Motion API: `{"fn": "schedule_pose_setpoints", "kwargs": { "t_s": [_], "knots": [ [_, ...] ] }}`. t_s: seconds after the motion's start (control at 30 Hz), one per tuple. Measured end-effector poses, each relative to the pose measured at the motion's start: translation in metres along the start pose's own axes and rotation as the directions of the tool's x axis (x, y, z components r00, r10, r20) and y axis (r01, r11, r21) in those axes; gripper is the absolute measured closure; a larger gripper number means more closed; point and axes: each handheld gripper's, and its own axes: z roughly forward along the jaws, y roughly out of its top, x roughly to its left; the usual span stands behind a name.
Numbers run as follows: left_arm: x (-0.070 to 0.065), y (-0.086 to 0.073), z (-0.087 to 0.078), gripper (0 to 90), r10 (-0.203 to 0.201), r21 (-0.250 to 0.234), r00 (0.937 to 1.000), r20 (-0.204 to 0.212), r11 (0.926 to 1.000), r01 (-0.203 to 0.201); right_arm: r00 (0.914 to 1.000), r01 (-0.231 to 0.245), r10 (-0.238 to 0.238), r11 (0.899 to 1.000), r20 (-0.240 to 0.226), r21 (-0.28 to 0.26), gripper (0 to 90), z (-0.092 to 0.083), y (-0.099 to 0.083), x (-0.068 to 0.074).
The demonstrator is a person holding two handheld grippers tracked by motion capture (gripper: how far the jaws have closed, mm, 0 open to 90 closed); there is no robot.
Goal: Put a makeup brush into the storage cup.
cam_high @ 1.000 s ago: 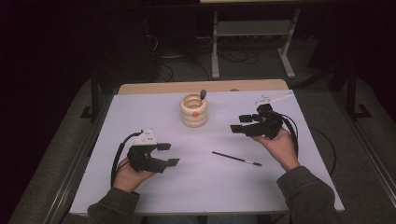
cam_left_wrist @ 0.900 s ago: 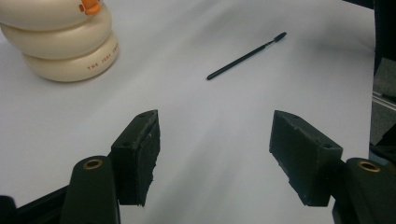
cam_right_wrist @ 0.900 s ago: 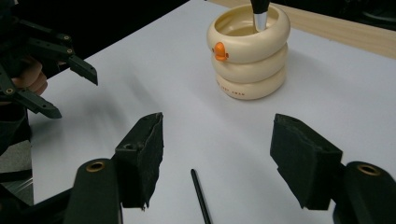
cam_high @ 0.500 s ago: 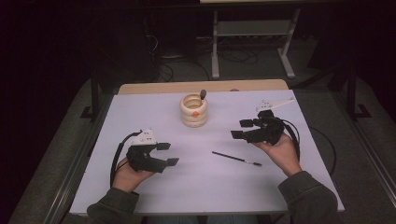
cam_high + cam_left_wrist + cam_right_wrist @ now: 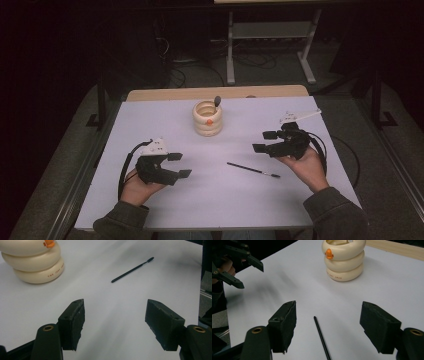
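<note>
Right gripper view: right gripper [image 5: 328,326] has dropped closer to the table, jaws wide, empty, black stick [image 5: 321,337] now lying between them, probably a small brush. Looks like pickup next. Cream holder [image 5: 343,259] ahead. Left gripper [image 5: 179,165] wide, idle.

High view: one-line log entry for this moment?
left gripper: open, empty | right gripper: open, above thin black brush | cream ribbed ceramic holder: upright, untouched | white table
</note>
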Motion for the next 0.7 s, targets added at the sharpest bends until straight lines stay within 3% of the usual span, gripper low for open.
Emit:
{"fn": "schedule_pose_setpoints", "kwargs": {
  "t_s": [0.7],
  "knots": [
    [-0.0008, 0.0003, 0.0008, 30.6, 0.004, 0.012, 1.0000, -0.001, 0.9999, -0.004, 0.9999, 0.002, -0.003, 0.999, 0.016, 0.048, 26.7, -0.0022, -0.0102, -0.0017]
  ]
}}
